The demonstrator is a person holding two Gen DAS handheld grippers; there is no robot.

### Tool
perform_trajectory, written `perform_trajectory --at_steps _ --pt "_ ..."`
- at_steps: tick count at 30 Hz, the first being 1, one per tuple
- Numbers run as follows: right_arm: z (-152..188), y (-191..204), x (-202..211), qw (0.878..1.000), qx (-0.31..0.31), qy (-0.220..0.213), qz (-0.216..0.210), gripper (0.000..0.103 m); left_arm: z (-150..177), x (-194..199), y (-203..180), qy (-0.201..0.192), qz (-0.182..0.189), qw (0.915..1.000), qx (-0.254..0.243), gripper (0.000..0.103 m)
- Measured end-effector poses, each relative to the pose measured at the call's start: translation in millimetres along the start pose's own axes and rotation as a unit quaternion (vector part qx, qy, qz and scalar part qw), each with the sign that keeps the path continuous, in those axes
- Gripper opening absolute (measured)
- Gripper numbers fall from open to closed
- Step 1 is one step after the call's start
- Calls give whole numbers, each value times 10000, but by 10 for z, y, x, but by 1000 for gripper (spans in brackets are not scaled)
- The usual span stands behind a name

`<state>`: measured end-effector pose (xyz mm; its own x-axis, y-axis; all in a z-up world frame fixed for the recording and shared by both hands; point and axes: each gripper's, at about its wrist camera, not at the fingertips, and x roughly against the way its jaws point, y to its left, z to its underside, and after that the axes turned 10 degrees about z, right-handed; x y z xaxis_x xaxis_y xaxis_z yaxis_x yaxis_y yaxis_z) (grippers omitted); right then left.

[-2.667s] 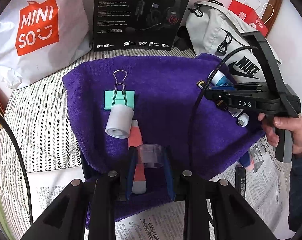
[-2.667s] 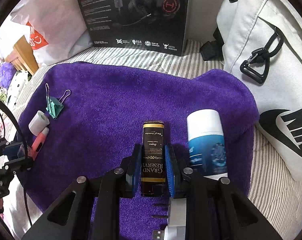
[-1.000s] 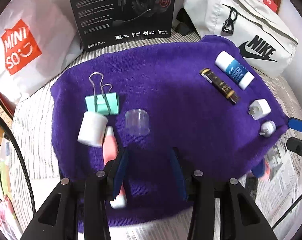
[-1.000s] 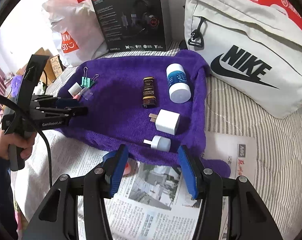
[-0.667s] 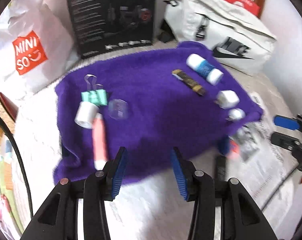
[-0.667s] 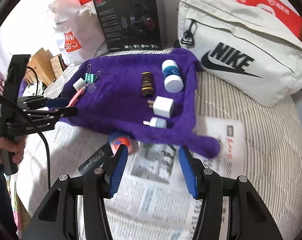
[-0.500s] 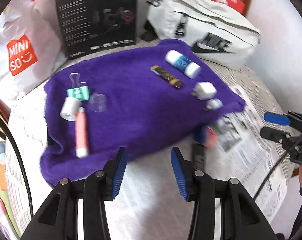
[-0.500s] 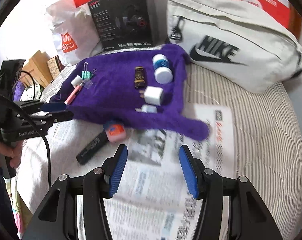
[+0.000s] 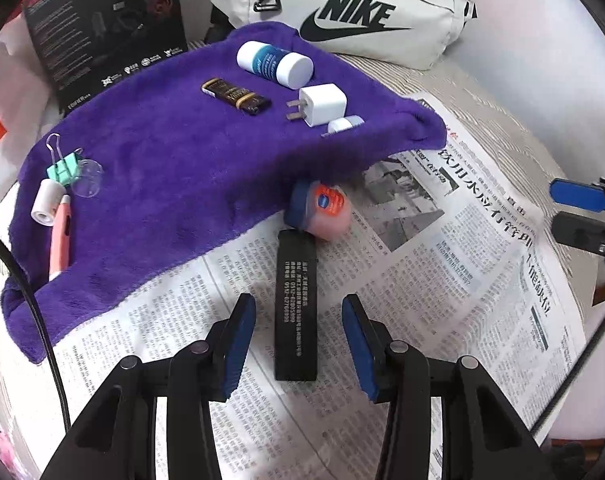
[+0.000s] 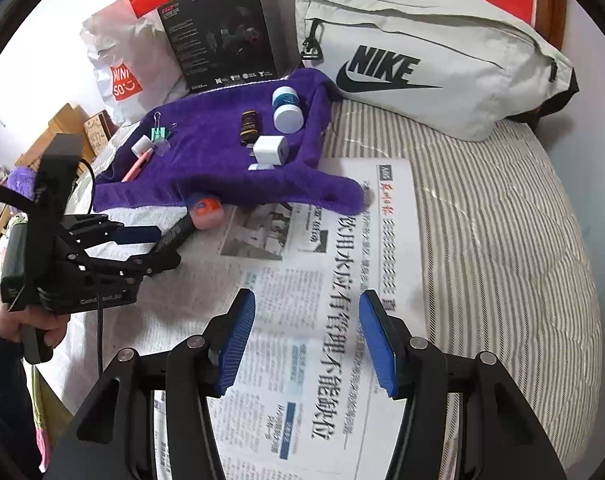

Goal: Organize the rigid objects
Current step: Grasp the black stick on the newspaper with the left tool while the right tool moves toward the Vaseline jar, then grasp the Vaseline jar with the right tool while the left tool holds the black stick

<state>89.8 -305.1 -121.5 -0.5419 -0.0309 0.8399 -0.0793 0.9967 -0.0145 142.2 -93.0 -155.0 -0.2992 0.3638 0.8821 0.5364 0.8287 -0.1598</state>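
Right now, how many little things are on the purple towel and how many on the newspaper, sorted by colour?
White: 4 (bottle, charger plug, small plug, roll)
Black: 2 (gold-lettered tube, long bar)
Green: 1 (binder clip)
Pink: 1 (pen)
Clear: 1 (cap)
Blue and orange: 1 (jar)
Total: 10; 8 on the purple towel, 2 on the newspaper.

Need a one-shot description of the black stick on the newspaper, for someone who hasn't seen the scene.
Find the purple towel spread on the striped bedding; newspaper lies along its near edge. On that paper, just off the towel, lies a long flat black stick with small white print. Its far end meets a round pink jar, the only other item there.
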Motion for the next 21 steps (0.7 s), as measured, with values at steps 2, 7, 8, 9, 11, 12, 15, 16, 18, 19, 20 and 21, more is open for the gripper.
perform_trajectory --at_steps 2,7,8,9,11,12,15,16,18,19,20,21 --pt "28 -18 17 10000 10 -10 -5 54 -2 -7 -7 -34 -21 10000 -59 42" --pt "44 -16 -3 10000 21 26 -49 54 11 33 24 -83 -69 9999 -47 21" --pt "47 -3 -18 10000 46 46 -55 54 28 49 35 -86 -4 10000 -35 21" --pt "49 11 -27 9999 78 58 -56 54 32 49 34 -88 3 9999 -64 21" --pt "41 46 -56 9999 122 87 -81 54 29 41 28 -74 -42 9999 -124 21" --pt "37 63 -75 9998 134 106 -99 54 27 39 10 -59 -86 9998 -143 21" --pt "29 120 -125 9996 168 150 -140 54 31 31 -22 -87 -168 9997 -185 21" --pt "23 153 -143 9996 179 159 -171 54 38 30 -27 -103 -177 9996 -203 21" --pt "7 212 -181 9994 206 176 -229 54 60 52 0 -144 -93 9997 -149 21" --pt "-5 244 -200 9993 224 189 -254 54 69 69 28 -147 -46 9998 -87 21" --pt "-23 288 -223 9990 256 193 -297 54 90 91 61 -137 -41 9999 -44 21" --pt "-43 337 -254 9987 298 207 -365 54 109 107 97 -136 -78 9999 -7 21"
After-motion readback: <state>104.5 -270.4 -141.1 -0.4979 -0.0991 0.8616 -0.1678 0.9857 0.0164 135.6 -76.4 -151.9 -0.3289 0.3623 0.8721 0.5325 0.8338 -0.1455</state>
